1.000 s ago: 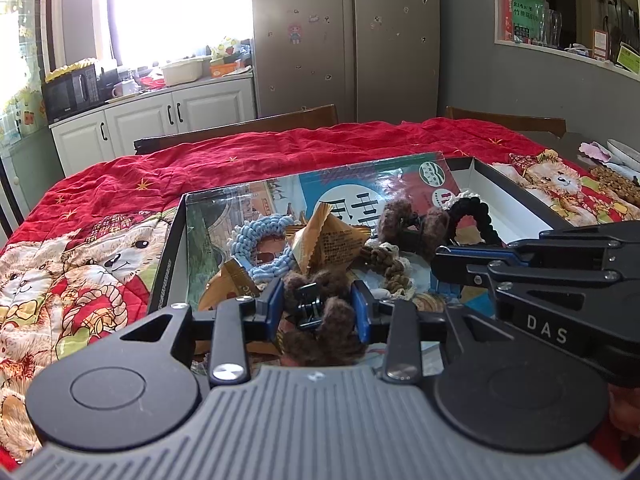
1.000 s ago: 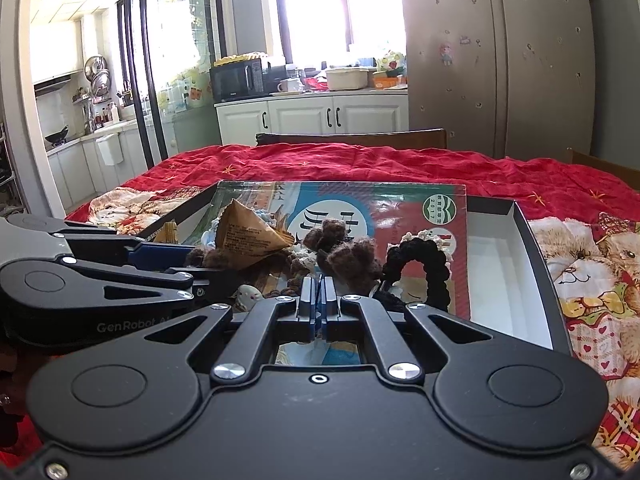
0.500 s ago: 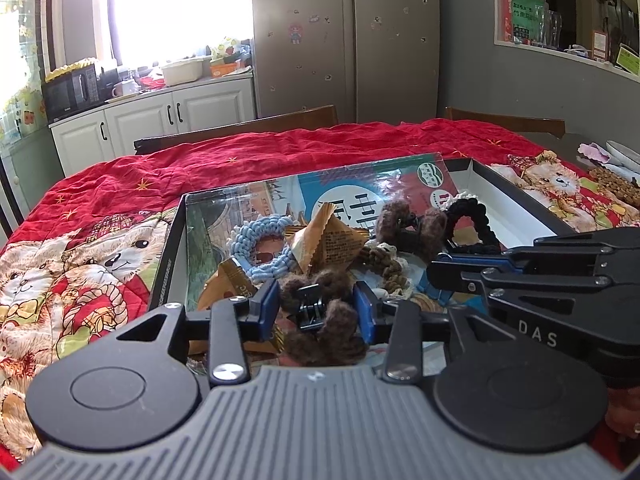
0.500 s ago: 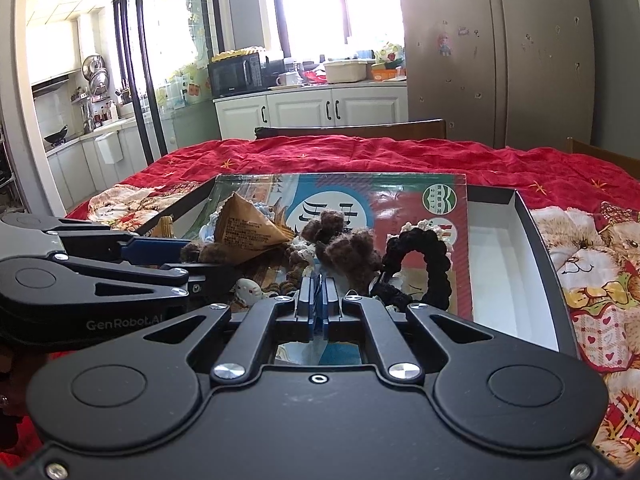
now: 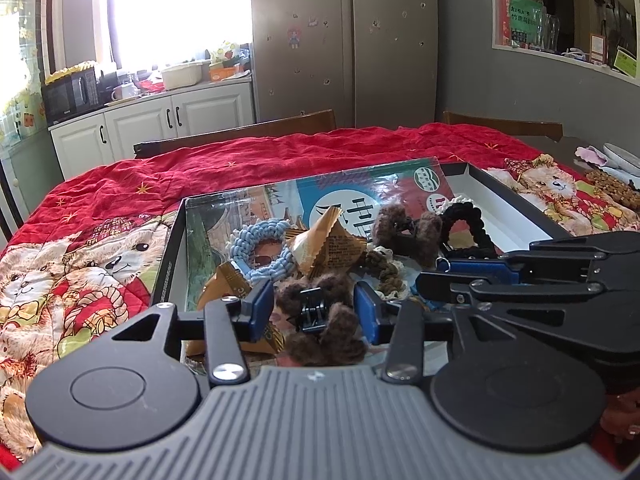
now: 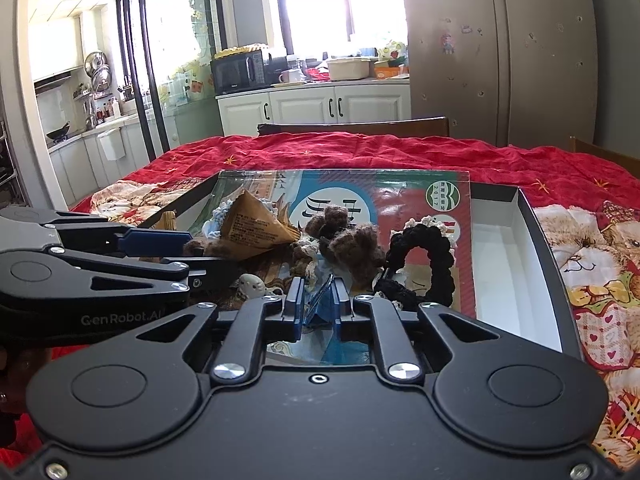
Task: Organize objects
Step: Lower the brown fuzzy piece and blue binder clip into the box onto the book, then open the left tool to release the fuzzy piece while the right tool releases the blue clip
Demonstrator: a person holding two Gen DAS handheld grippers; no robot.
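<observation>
A shallow black box (image 5: 516, 196) with a printed booklet (image 5: 360, 192) in it holds several small things: a blue rope ring (image 5: 260, 252), tan snack packets (image 5: 332, 244), brown fuzzy hair clips and a black scrunchie (image 5: 468, 224). My left gripper (image 5: 314, 310) is shut on a brown fuzzy hair clip (image 5: 320, 320) low over the box's near end. My right gripper (image 6: 317, 308) has its jaws a little apart with a thin blue-clear plastic piece (image 6: 318, 304) between them. The black scrunchie (image 6: 424, 264) lies just right of it, a brown clip (image 6: 352, 244) just ahead.
The box lies on a red bear-print cloth (image 5: 80, 240) covering the table. Wooden chair backs (image 5: 240, 136) stand at the far edge. Plates and snacks (image 5: 612, 172) sit at the far right. Kitchen cabinets (image 6: 312, 108) and a fridge (image 6: 496, 48) stand behind.
My right gripper's jaws have parted slightly from fully shut, showing the plastic piece between them. My left gripper keeps its hold on the brown clip and has barely moved.
</observation>
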